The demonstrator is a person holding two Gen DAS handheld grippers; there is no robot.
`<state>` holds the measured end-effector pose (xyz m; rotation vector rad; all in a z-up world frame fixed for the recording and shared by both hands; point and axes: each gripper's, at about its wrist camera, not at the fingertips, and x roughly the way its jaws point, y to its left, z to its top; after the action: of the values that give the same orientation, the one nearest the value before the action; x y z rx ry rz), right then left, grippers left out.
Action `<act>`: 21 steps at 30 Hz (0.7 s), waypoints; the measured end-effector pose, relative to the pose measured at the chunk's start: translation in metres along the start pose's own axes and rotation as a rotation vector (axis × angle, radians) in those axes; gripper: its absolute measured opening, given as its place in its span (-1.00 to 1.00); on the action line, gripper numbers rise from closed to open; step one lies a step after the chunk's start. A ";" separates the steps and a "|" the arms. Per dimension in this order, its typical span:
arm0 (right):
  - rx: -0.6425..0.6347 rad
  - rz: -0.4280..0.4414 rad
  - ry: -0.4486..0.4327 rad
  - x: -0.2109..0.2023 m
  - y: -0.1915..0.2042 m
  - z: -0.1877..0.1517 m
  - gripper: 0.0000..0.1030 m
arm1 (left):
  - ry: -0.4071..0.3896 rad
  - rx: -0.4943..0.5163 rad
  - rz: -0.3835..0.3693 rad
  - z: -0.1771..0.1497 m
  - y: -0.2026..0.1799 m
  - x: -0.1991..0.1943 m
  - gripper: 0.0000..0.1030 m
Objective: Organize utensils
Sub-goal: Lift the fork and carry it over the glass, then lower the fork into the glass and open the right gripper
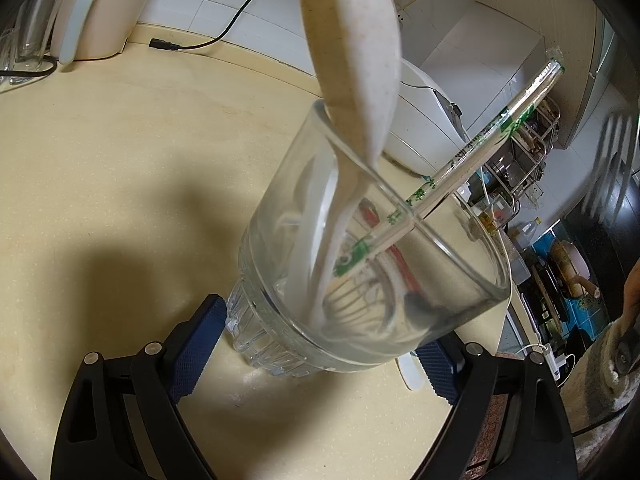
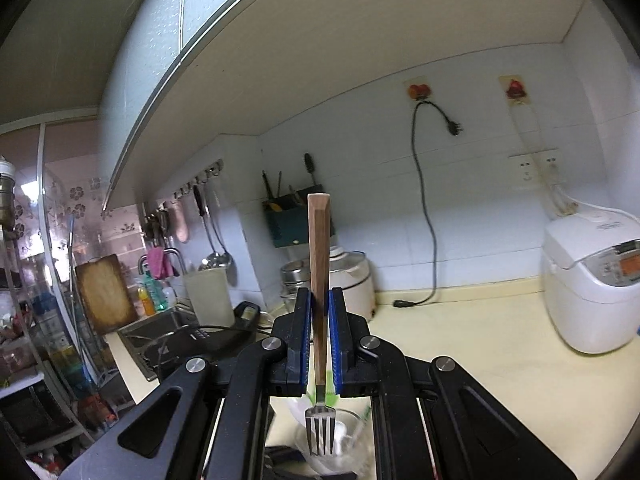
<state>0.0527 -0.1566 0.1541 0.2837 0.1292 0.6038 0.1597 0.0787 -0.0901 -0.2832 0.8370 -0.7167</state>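
A clear glass [image 1: 360, 280] stands on the cream counter [image 1: 120, 160] with my left gripper [image 1: 320, 356] shut on its ribbed base, blue pads [image 1: 196, 344] on either side. Inside it lean a beige spoon [image 1: 352, 52] and a pair of chopsticks in a clear, green-printed wrapper [image 1: 480, 140]. My right gripper [image 2: 320, 296] is shut on a wooden-handled fork [image 2: 319, 248], handle up, metal tines [image 2: 320, 432] hanging down. The glass [image 2: 340, 452] shows blurred below the tines. In the left wrist view the fork's tines [image 1: 614, 160] are a blur at the right edge.
A white rice cooker [image 2: 592, 280] sits at the right on the counter. A black power cord [image 2: 424, 216] hangs from the wall; its plug [image 1: 164, 44] lies on the counter. A white pot [image 1: 420, 120] stands behind the glass, a sink [image 2: 160, 328] lies far left.
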 end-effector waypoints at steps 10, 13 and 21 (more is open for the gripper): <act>0.003 0.010 0.056 0.043 0.010 -0.024 -0.83 | 0.000 0.000 0.000 0.000 0.000 0.000 0.77; 0.012 0.011 0.070 0.049 0.007 -0.031 -0.83 | 0.000 0.000 0.000 0.000 0.000 0.000 0.77; 0.004 -0.013 0.089 0.052 -0.001 -0.043 -0.83 | 0.000 0.000 -0.001 0.000 0.000 0.000 0.77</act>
<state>0.0868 -0.1176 0.1113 0.2598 0.2178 0.6038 0.1600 0.0787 -0.0902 -0.2838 0.8369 -0.7172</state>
